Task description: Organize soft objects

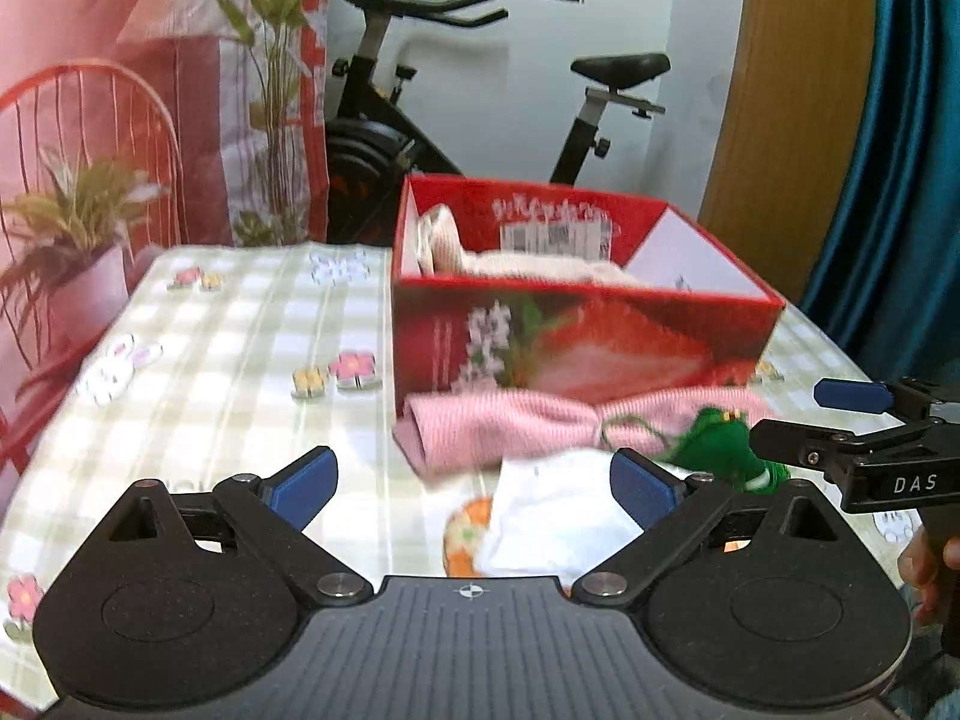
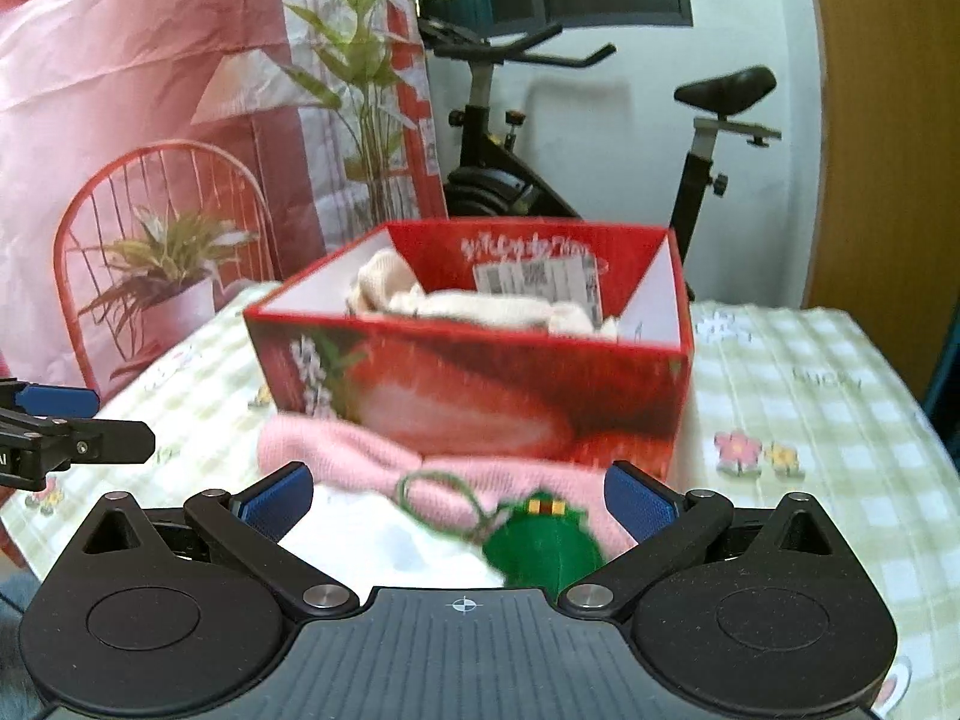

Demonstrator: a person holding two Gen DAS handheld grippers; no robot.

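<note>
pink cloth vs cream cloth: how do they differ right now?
The pink cloth lies on the table against the front of the red box; the cream cloth is already inside the box. The pink one is stretched out flat; the cream one is bunched up, one end rising against the box wall. A green toy with a cord lies on the pink one; nothing lies on the cream one. Both look like soft knit fabric.
</note>
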